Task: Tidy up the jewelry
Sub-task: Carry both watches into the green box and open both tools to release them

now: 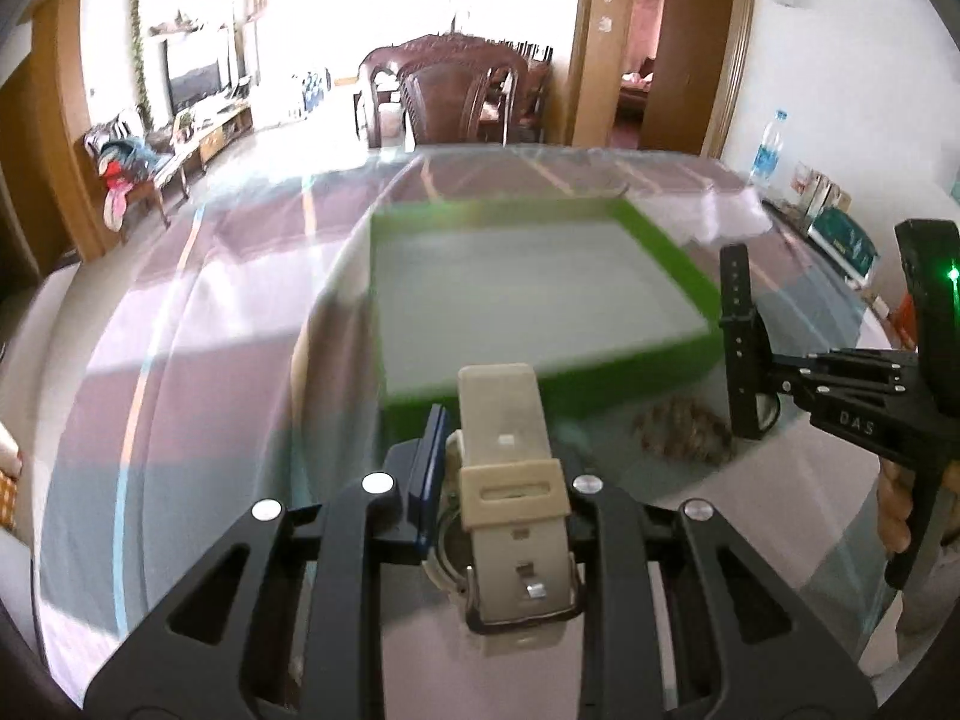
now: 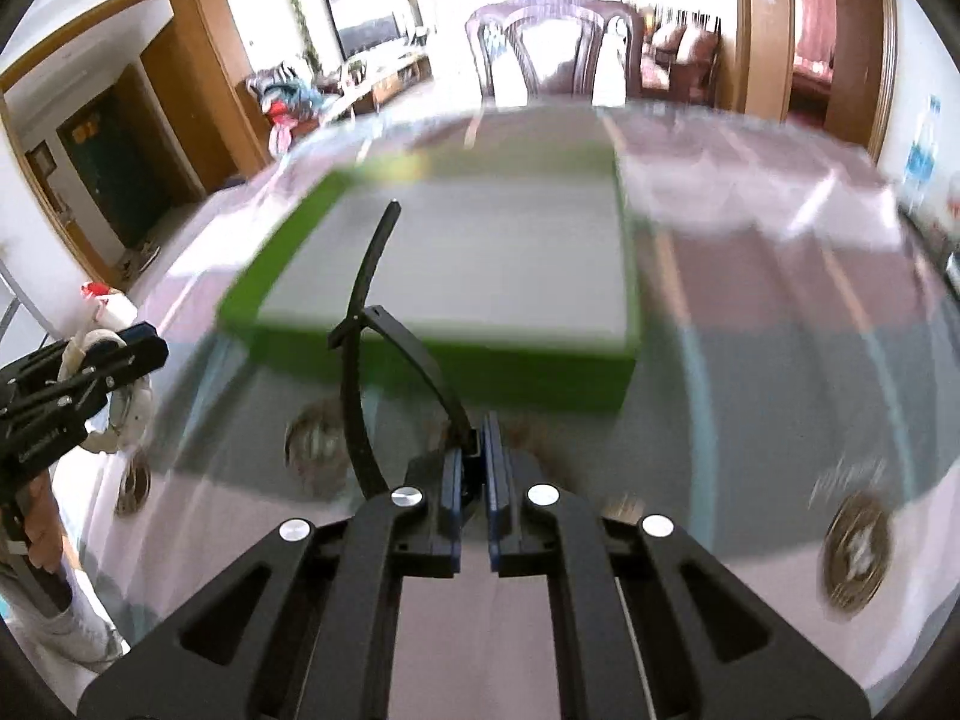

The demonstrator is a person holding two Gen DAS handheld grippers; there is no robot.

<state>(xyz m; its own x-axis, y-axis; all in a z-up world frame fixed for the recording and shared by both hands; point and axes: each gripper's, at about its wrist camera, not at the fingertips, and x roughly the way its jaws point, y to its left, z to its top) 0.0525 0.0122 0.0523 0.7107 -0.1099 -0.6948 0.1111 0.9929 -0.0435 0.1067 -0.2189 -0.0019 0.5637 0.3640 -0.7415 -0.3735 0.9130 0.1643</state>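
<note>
My left gripper (image 1: 498, 480) is shut on a beige watch (image 1: 510, 480), held above the table just in front of a green tray (image 1: 678, 276) with a grey floor. My right gripper (image 2: 475, 468) is shut on a black watch (image 2: 366, 312) whose strap stands up in front of the tray (image 2: 432, 360). In the left wrist view the black watch (image 1: 741, 336) and the right gripper (image 1: 774, 378) show at the right, beside the tray's near right corner. In the right wrist view the left gripper (image 2: 129, 348) with the beige watch (image 2: 129, 408) shows at the far left.
The tray sits on a glass-topped table (image 1: 210, 360) with round ornaments under the glass (image 2: 855, 552). A dark wooden chair (image 1: 456, 96) stands behind the table. A water bottle (image 1: 768, 147) and boxes (image 1: 840, 234) stand at the far right edge.
</note>
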